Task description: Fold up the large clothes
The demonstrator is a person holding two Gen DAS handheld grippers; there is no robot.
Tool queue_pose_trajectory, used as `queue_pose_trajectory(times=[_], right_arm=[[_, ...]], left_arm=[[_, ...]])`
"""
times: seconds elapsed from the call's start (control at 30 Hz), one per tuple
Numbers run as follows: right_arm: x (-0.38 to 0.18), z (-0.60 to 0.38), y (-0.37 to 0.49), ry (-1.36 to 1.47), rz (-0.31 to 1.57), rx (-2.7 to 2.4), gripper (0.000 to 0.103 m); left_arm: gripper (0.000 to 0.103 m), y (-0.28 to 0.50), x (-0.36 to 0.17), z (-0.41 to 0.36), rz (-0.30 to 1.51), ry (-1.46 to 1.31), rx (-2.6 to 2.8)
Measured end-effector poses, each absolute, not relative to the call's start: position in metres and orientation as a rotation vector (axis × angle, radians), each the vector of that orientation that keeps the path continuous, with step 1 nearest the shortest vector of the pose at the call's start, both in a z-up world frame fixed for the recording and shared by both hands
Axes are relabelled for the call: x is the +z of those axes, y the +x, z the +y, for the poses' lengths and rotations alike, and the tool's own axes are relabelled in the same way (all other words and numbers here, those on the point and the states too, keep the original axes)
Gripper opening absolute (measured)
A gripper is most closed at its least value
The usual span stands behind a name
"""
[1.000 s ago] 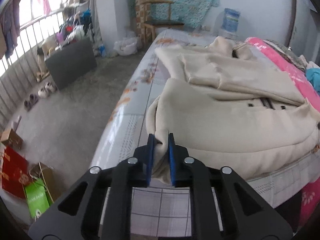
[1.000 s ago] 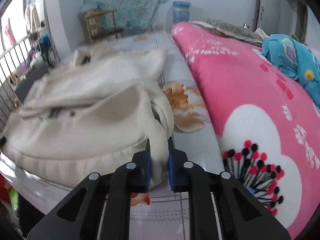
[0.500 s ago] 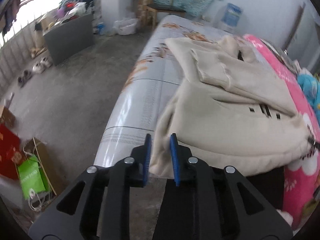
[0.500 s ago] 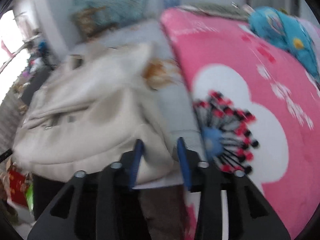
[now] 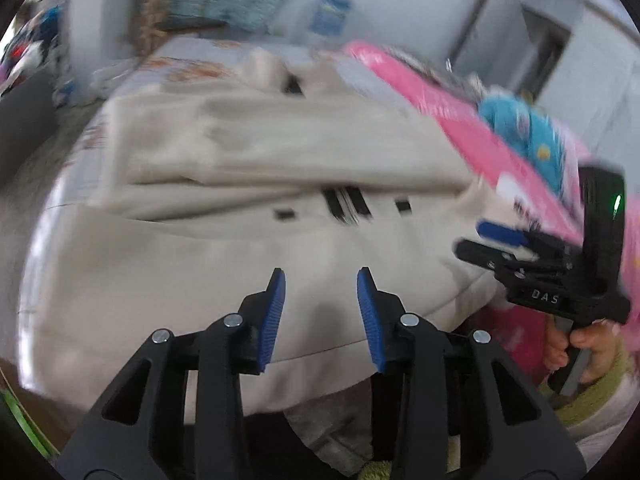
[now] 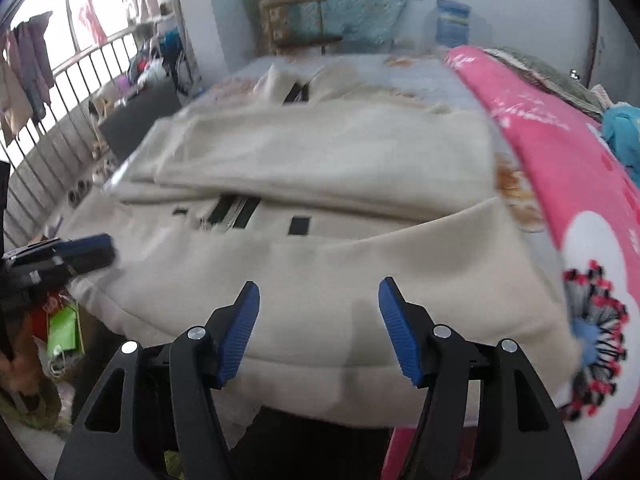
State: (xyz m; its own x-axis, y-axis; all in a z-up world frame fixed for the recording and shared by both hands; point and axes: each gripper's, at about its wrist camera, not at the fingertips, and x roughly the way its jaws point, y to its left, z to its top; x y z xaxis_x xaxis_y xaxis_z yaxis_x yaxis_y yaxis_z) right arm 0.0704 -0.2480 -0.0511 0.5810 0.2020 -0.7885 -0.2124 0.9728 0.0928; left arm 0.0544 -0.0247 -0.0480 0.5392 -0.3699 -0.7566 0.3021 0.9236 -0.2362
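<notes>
A large cream garment [image 5: 248,184] lies spread on the bed, sleeves folded across its body, with black marks near the middle. It also shows in the right wrist view [image 6: 328,184]. My left gripper [image 5: 320,312] is open and empty above the garment's near hem. My right gripper [image 6: 318,328] is open and empty above the same hem, further right. The right gripper also shows at the right of the left wrist view [image 5: 504,240]. The left gripper's blue fingertips [image 6: 88,248] show at the left edge of the right wrist view.
A pink flowered blanket [image 6: 568,168] lies along the bed's right side with a blue cloth [image 5: 520,128] on it. A wooden chair [image 6: 296,20] and a water jug [image 6: 452,20] stand at the far wall. A railing [image 6: 60,92] and floor clutter are left.
Both grippers let go of the garment's hem corners and opened wide. Both pulled back toward the middle of the near edge. The garment now lies flat.
</notes>
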Motion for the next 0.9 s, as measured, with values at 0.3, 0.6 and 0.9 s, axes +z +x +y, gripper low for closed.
queue_pose_trajectory(times=[0.3,0.6,0.9], right_arm=[[-0.065,-0.247,0.077,0.0,0.95,0.254,0.006],[-0.027,-0.247,0.085,0.034,0.821,0.252,0.004],[-0.049,-0.246,0.101,0.033,0.852,0.235,0.004]], left_arm=[[0.002,0.051,-0.06,-0.042,0.873,0.084,-0.317],[0.001,0.064,-0.03,-0.04,0.73,0.126,-0.29],[0.002,0.071,-0.034,-0.038,0.73,0.113,-0.293]])
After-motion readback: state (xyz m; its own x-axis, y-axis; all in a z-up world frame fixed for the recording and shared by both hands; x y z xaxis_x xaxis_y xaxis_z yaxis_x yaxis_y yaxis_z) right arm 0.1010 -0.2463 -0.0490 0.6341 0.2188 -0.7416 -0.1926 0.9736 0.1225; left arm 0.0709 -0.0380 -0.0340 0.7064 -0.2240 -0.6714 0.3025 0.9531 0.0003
